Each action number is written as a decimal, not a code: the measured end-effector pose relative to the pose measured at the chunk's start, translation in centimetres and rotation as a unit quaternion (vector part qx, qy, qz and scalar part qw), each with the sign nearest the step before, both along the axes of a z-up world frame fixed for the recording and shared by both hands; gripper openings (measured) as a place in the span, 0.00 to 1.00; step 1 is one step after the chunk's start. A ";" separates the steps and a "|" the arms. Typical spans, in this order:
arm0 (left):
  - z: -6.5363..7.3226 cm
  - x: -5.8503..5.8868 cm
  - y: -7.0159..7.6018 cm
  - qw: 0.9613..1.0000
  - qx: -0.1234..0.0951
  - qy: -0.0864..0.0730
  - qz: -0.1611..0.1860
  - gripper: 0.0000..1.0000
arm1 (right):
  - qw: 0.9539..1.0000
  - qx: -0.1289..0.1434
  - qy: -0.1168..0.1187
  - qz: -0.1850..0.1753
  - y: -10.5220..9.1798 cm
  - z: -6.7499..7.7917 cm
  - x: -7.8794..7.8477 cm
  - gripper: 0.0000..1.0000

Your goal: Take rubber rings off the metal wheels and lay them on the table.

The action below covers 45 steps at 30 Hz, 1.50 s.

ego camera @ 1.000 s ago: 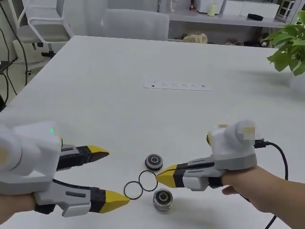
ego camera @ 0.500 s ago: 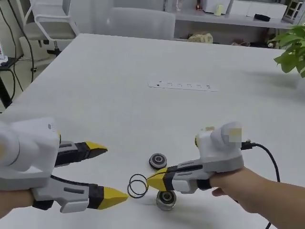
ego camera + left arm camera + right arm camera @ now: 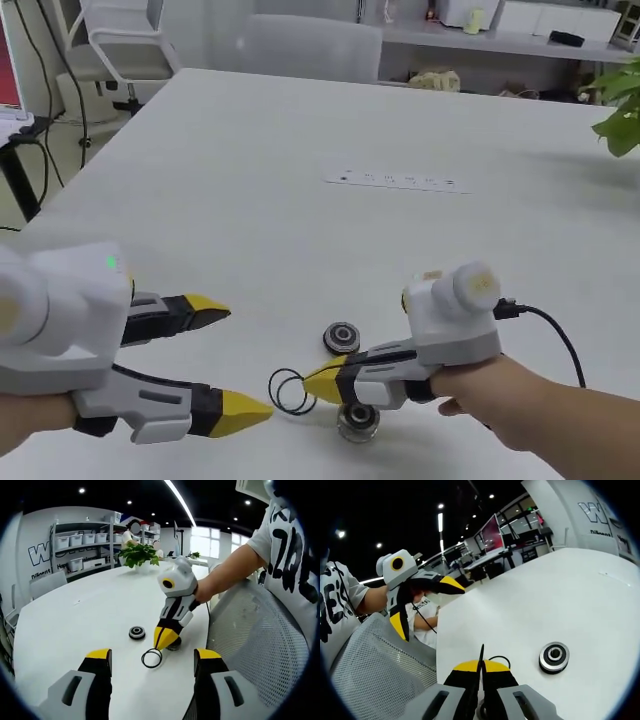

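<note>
The right gripper [image 3: 314, 381] partly hides the nearer metal wheel [image 3: 358, 426] in the head view.

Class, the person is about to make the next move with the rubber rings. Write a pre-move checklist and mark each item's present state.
1. Grip: right tongs shut on a rubber ring: ok.
2. Other hand: left tongs open, apart from the rings: ok.
3. Held ring off the near wheel and the far wheel: ok.
4. Held ring lying flat on the table: cannot tell.
5. Far wheel bare of rings: cannot tell.
</note>
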<state>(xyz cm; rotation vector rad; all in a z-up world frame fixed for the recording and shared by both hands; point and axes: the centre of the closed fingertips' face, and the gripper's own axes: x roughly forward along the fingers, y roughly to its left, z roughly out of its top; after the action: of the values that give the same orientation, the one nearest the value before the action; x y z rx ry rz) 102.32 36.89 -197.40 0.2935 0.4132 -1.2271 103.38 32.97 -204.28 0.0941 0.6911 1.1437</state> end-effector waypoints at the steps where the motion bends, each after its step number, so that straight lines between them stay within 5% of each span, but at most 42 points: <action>1: 0.0 0.0 0.0 1.000 0.000 0.000 0.000 0.65 | 1.000 0.000 0.000 -0.001 0.0 0.0 0.0 0.00; 23: -0.3 -0.1 -0.3 1.000 0.006 0.008 -0.004 0.65 | 0.999 -0.036 0.007 -0.027 -1.5 -1.8 0.6 0.00; 45: -0.9 -0.2 0.0 1.000 0.010 0.023 -0.005 0.64 | 0.997 -0.075 -0.032 -0.015 -2.4 -2.1 0.7 0.11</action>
<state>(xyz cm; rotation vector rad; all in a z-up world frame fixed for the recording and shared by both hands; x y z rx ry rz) 102.13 36.90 -198.34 0.2852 0.4630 -1.2427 104.04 30.57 -206.37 -0.0587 0.7134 1.0576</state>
